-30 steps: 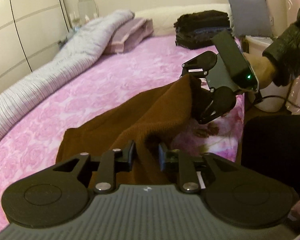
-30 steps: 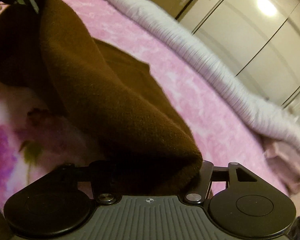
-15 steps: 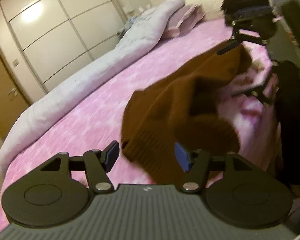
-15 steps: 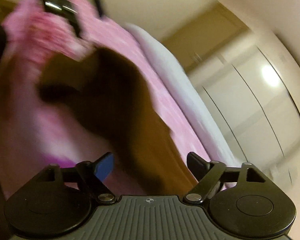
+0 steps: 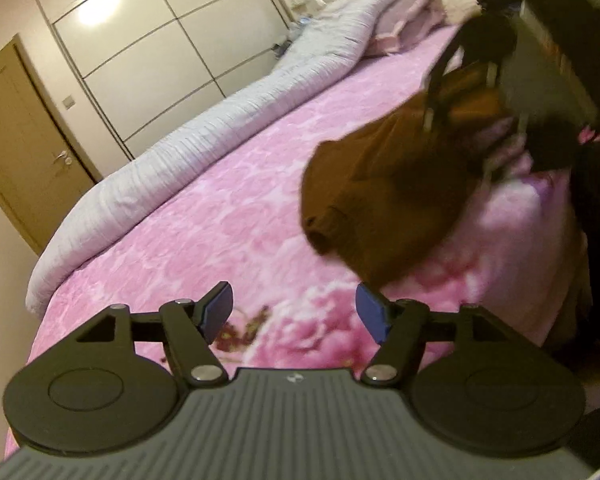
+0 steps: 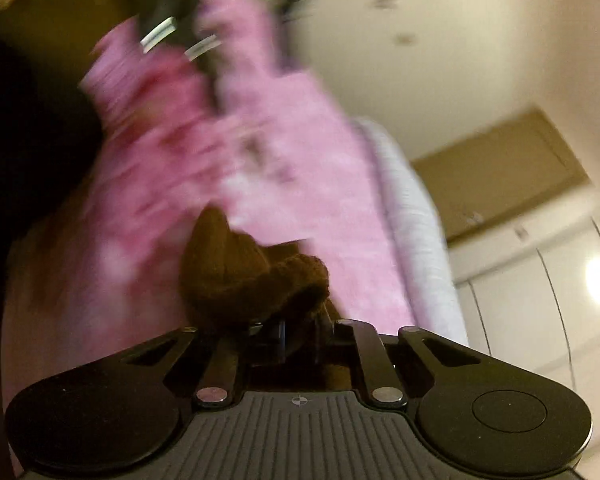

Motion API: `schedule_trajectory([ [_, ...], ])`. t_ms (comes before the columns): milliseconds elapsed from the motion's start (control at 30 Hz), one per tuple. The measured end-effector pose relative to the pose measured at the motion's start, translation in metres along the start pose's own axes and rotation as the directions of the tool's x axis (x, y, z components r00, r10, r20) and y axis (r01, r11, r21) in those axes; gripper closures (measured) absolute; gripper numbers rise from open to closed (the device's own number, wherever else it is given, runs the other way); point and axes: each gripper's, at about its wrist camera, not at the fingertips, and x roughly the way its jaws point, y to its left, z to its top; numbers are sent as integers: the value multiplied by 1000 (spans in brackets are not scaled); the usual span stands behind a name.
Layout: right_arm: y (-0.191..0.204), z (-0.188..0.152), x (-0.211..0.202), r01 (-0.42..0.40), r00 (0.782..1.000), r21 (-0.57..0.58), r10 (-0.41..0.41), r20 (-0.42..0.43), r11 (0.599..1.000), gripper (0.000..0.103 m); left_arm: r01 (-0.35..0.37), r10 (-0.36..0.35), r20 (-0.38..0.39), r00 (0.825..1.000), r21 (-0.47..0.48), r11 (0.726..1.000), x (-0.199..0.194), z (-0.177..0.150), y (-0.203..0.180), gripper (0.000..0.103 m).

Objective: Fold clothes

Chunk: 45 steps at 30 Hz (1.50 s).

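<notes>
A brown knit garment lies bunched on the pink floral bedspread, near the bed's right edge. My left gripper is open and empty, pulled back from the garment over bare bedspread. My right gripper is shut on a bunched fold of the brown garment. In the left wrist view the right gripper shows blurred at the garment's far end, lifting it. The right wrist view is heavily motion-blurred.
A rolled grey-white duvet runs along the bed's far side, with pink pillows at the head. White wardrobe doors and a brown door stand behind. The person's dark clothing is at the right.
My left gripper let go of the garment, opened and drew back. My right gripper opened briefly, then shut again on a bunch of the garment, which has gathered into a heap.
</notes>
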Motion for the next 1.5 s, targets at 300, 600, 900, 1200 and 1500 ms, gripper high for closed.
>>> schedule_trajectory([
  [300, -159, -35, -87, 231, 964, 587, -263, -31, 776, 94, 60, -74, 99, 992, 133, 989, 63, 38, -19, 22],
  [600, -212, -100, -140, 190, 974, 811, -211, -84, 553, 95, 127, -194, 205, 959, 301, 945, 128, 122, -39, 22],
  [900, -238, -103, -165, 59, 984, 862, -174, 35, 504, 95, 162, -298, 199, 934, 505, 848, 145, 158, -42, 14],
  [1200, -252, -72, -189, 69, 970, 838, -231, 70, 541, 95, 323, -370, 96, 924, 321, 890, 148, 185, 0, 99],
  [1500, -318, -6, -302, 116, 882, 821, -438, 174, 559, 95, 174, -232, 258, 938, 229, 958, -38, 256, 54, 99],
])
